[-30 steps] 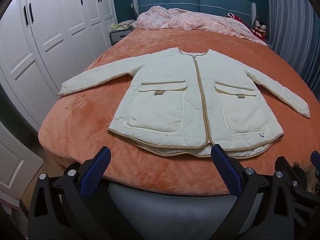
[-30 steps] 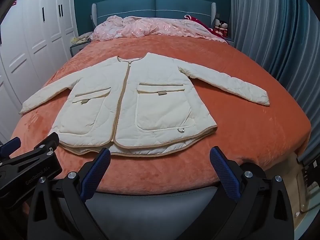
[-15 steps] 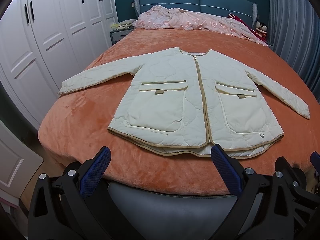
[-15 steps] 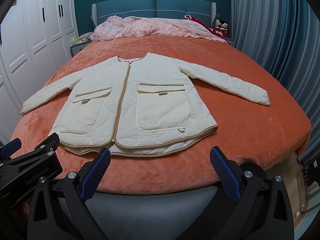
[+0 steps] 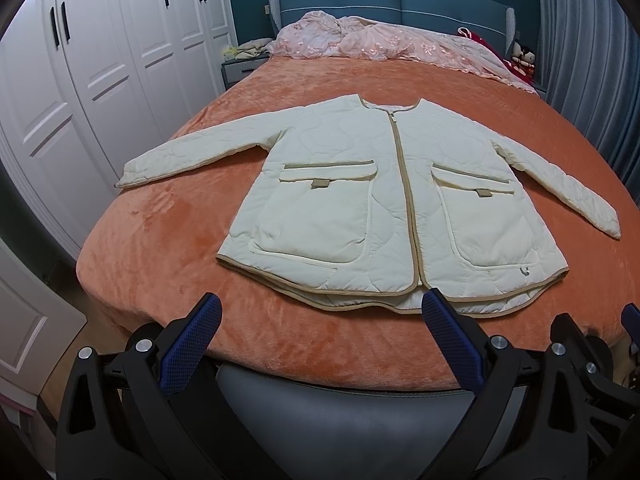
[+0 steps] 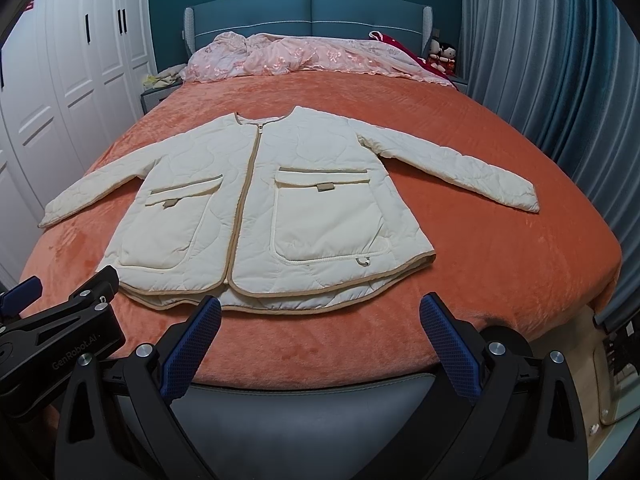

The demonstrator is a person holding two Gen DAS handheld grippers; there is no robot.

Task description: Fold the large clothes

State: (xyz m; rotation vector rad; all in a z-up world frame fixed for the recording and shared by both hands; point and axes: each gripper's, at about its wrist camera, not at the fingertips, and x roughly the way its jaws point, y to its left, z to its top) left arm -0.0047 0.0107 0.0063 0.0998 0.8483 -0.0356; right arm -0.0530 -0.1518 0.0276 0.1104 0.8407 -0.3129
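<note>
Left-wrist view showed the cream quilted jacket with tan trim (image 5: 384,208) lying flat, zipped, sleeves spread, on the orange plush bedspread (image 5: 168,248), its hem near the bed's foot edge. The left gripper (image 5: 320,344) hung over that edge, blue-padded fingers (image 5: 188,348) spread wide, holding nothing; nothing had visibly shifted from a second before.

Right-wrist view showed the same jacket (image 6: 280,204) unchanged, hem toward the foot edge. The right gripper (image 6: 320,344) also gaped wide and empty, the left gripper's black frame just beside it.
</note>
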